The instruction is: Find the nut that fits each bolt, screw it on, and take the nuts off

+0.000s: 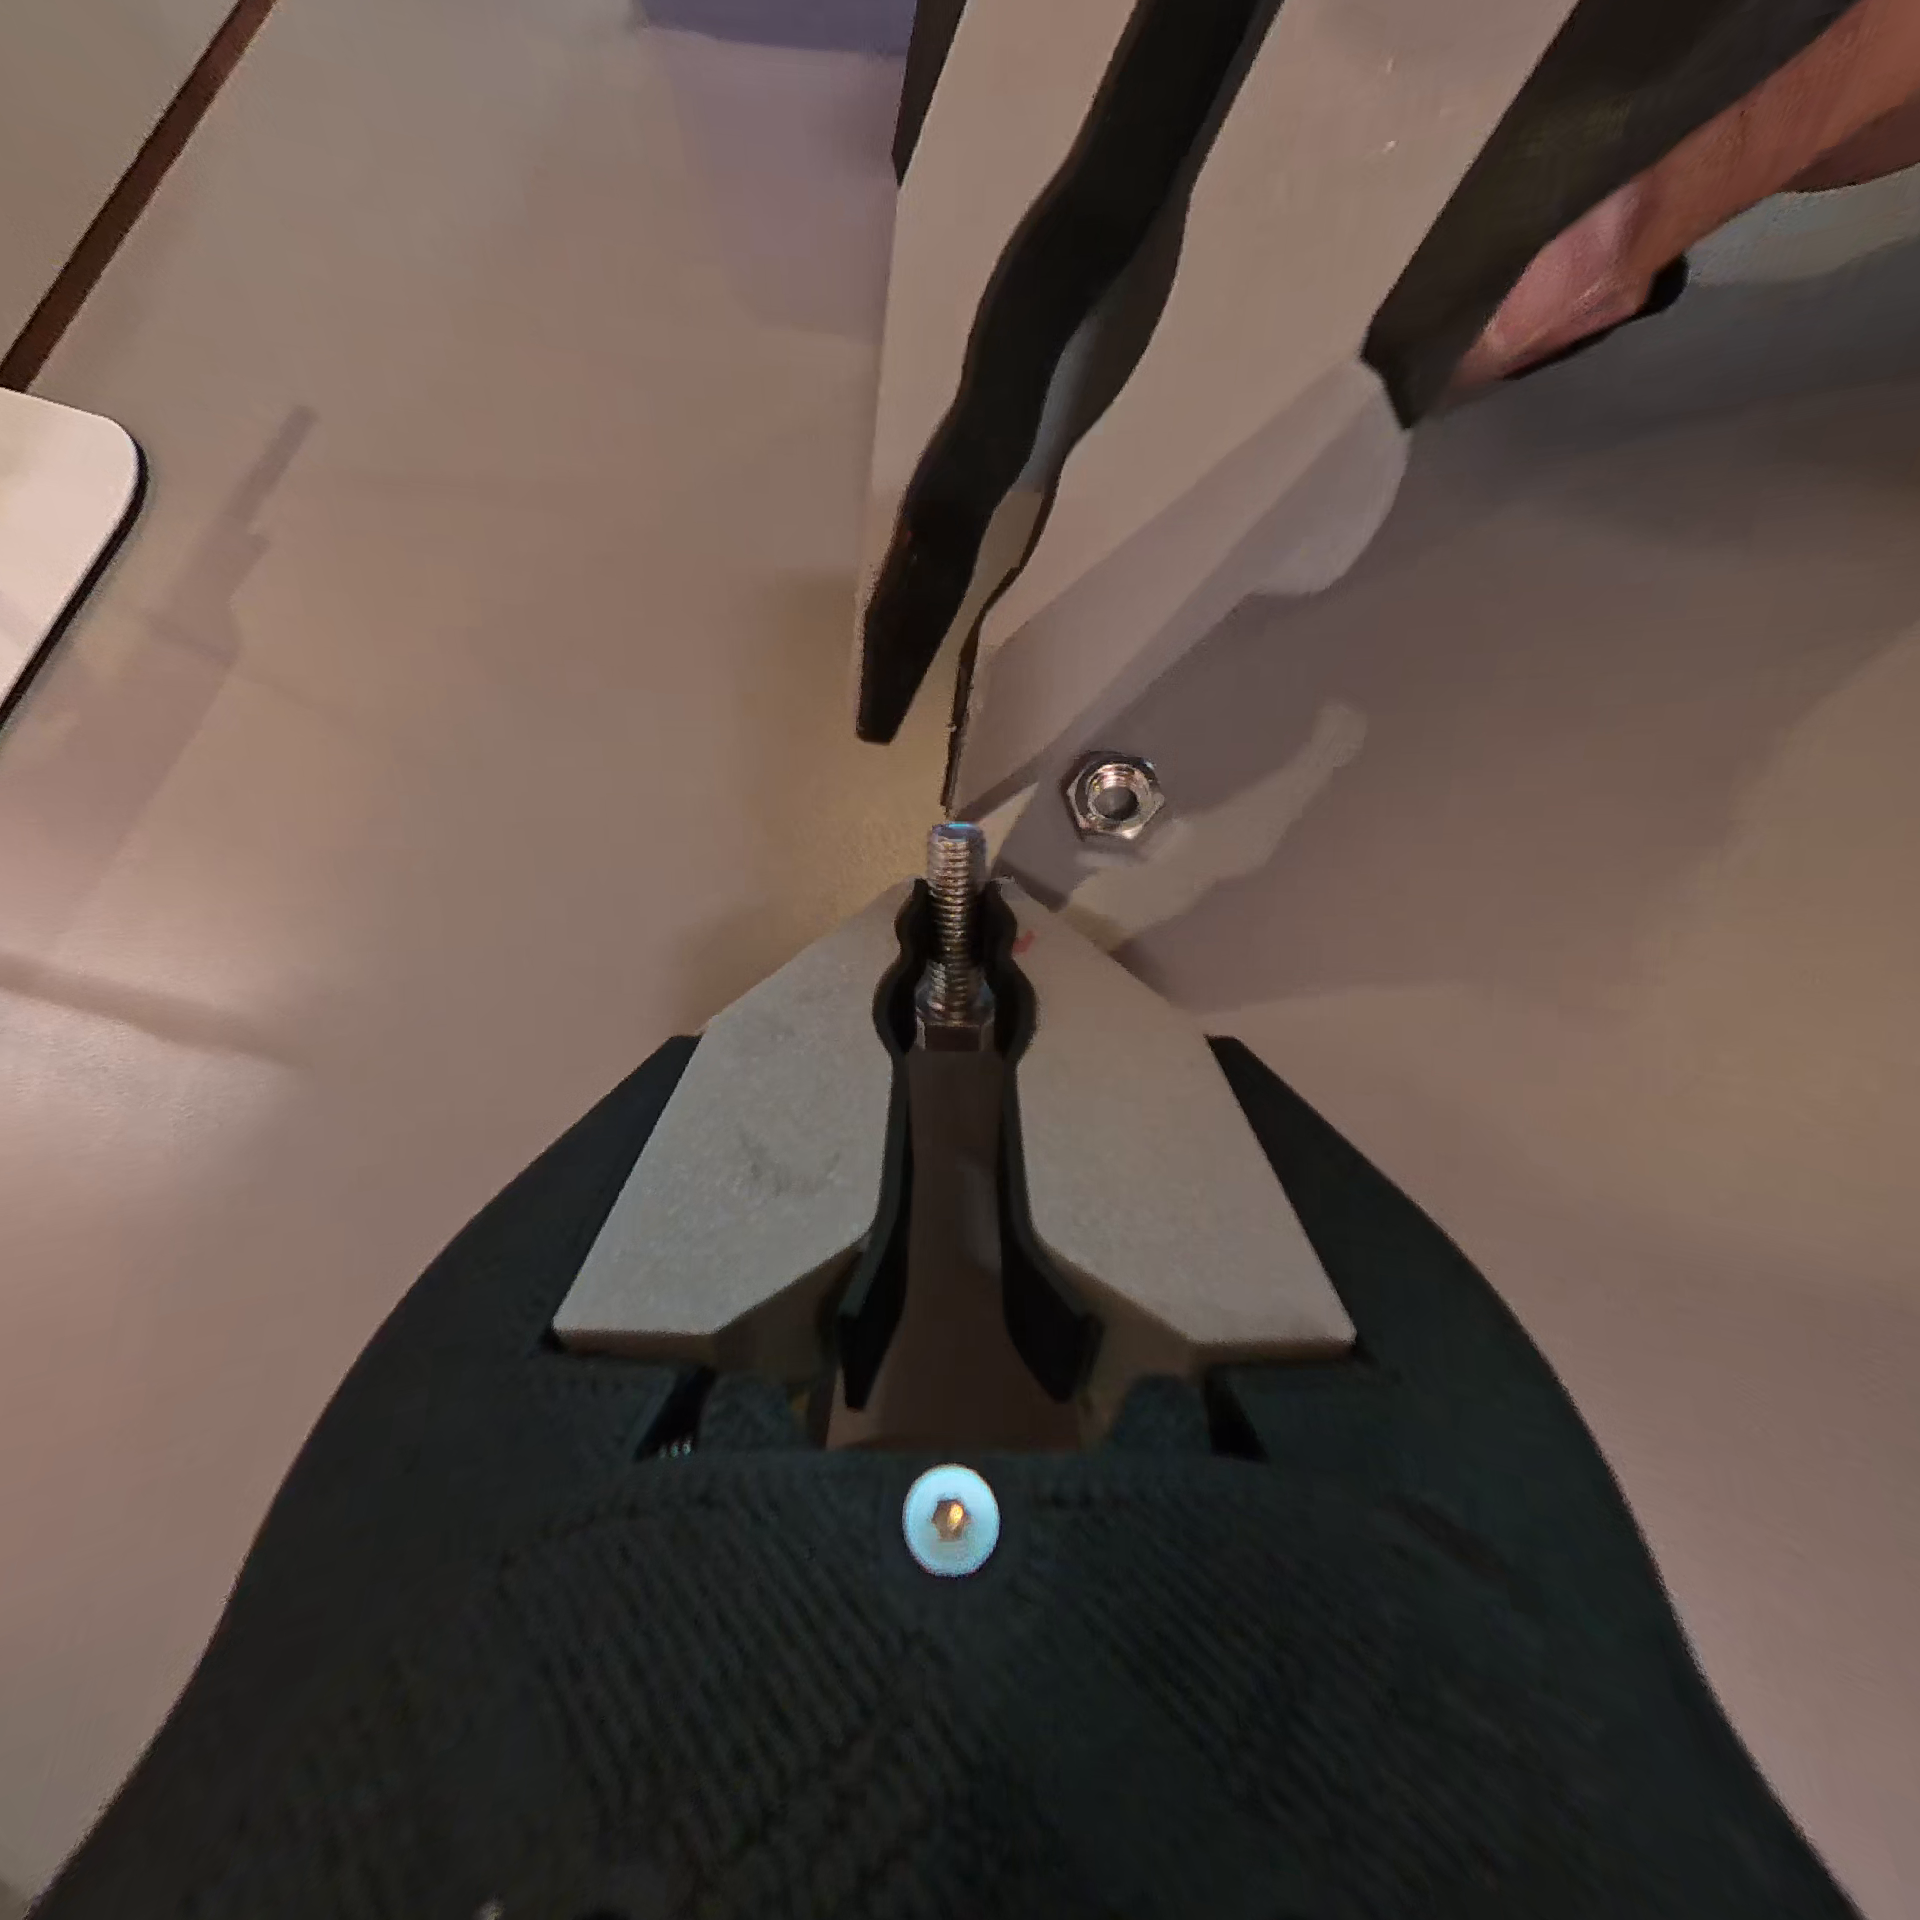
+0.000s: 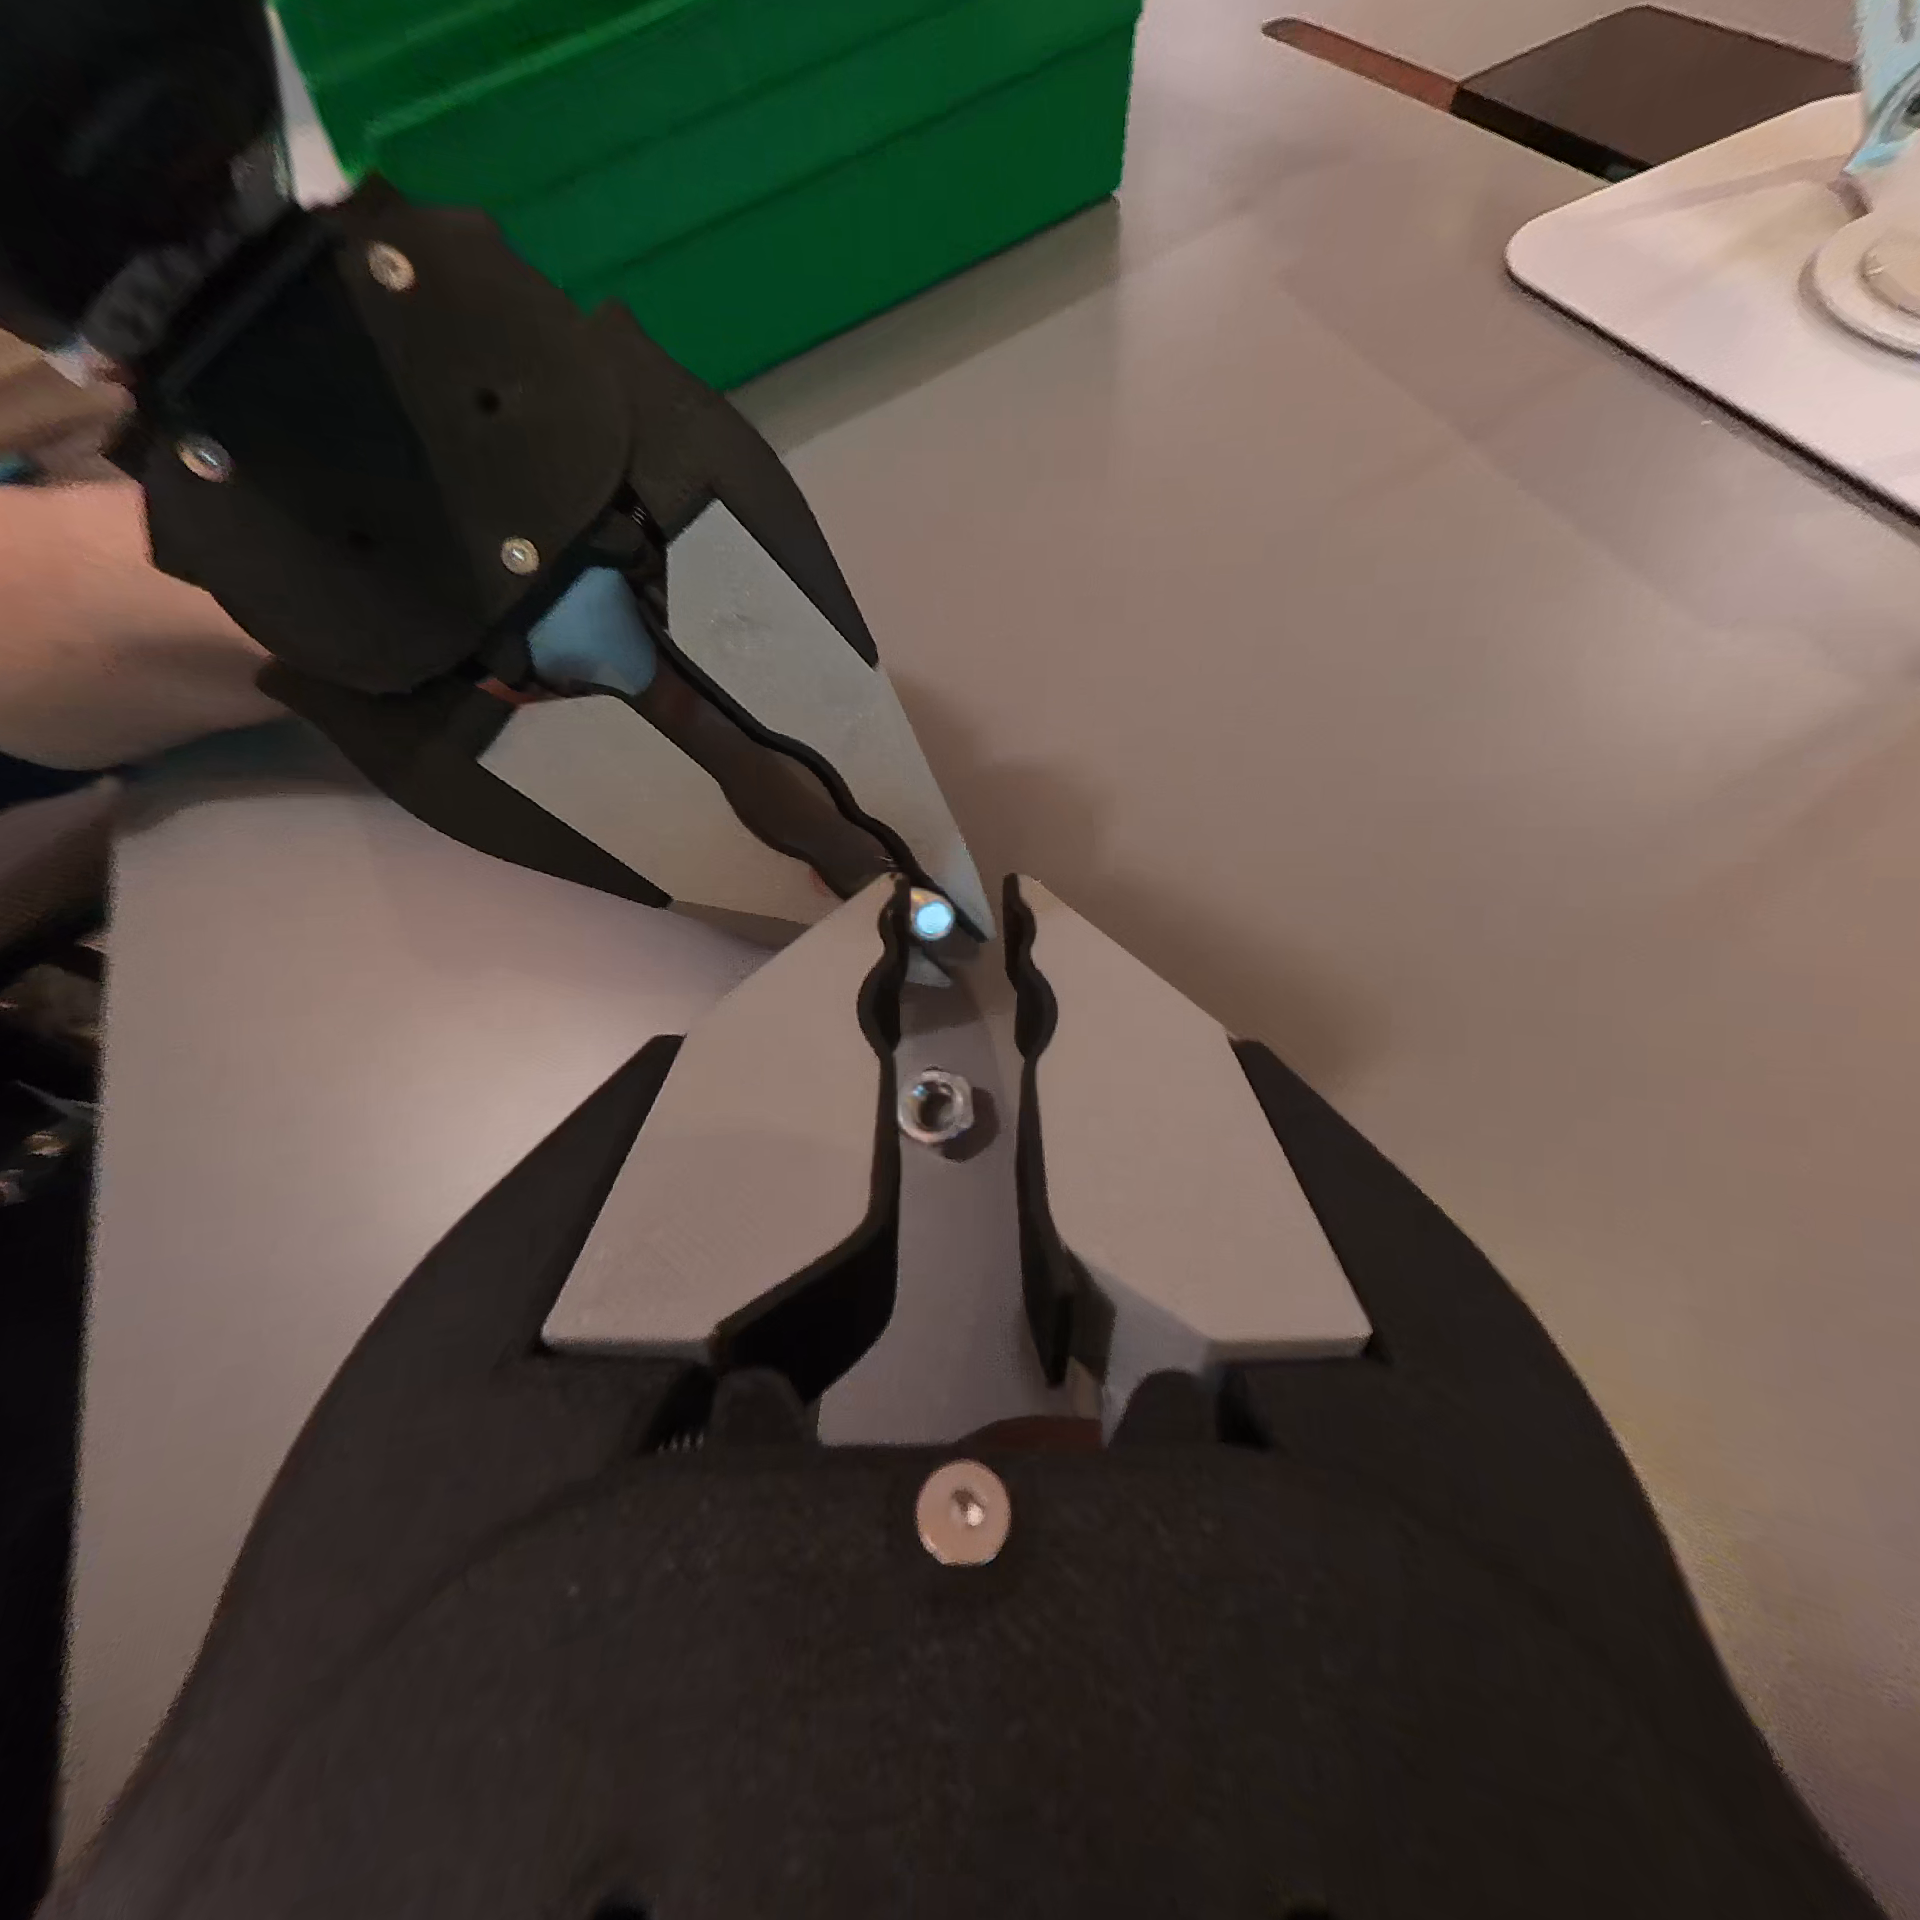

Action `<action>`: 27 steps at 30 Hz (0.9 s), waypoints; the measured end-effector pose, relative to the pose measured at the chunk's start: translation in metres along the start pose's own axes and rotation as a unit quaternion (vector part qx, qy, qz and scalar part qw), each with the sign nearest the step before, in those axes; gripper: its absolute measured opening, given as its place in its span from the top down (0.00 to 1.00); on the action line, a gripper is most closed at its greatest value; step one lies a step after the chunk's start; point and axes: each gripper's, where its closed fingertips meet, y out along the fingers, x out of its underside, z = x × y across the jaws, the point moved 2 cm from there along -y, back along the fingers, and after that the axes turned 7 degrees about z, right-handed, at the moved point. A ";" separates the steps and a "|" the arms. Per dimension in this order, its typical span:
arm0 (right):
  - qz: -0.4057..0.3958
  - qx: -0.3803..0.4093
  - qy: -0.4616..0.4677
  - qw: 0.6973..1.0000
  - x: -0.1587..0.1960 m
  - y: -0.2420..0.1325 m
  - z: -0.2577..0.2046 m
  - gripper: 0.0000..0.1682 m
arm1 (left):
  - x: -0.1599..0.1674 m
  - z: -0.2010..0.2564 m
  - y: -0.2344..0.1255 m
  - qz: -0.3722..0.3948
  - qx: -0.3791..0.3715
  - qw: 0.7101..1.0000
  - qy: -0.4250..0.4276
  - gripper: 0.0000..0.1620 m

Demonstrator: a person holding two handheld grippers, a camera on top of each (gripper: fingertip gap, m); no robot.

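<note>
My left gripper [image 1: 956, 896] is shut on a steel bolt [image 1: 952, 914], gripped at its head end, with the threaded end sticking out past the fingertips. The bolt's tip [image 2: 932, 918] shows in the right wrist view just inside the left fingertip of my right gripper [image 2: 952, 914], which is open and empty. A steel hex nut [image 2: 933, 1117] lies flat on the table below the gap between the right fingers. In the left wrist view the nut [image 1: 1110, 808] lies just right of the bolt tip, and the right gripper [image 1: 920, 764] comes down from above.
A green plastic bin [image 2: 748, 156] stands at the back left of the grey table [image 2: 1403, 779]. A white flat stand base [image 2: 1683, 281] sits at the back right, and also shows in the left wrist view [image 1: 52, 540]. A person's hand [image 2: 94, 644] holds the left gripper. The tips of both grippers are at nearly the same place.
</note>
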 end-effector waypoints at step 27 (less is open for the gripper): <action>0.025 -0.038 0.062 0.997 -0.005 -0.002 -0.004 0.96 | -0.012 -0.003 -0.008 0.046 0.000 0.999 -0.013 0.96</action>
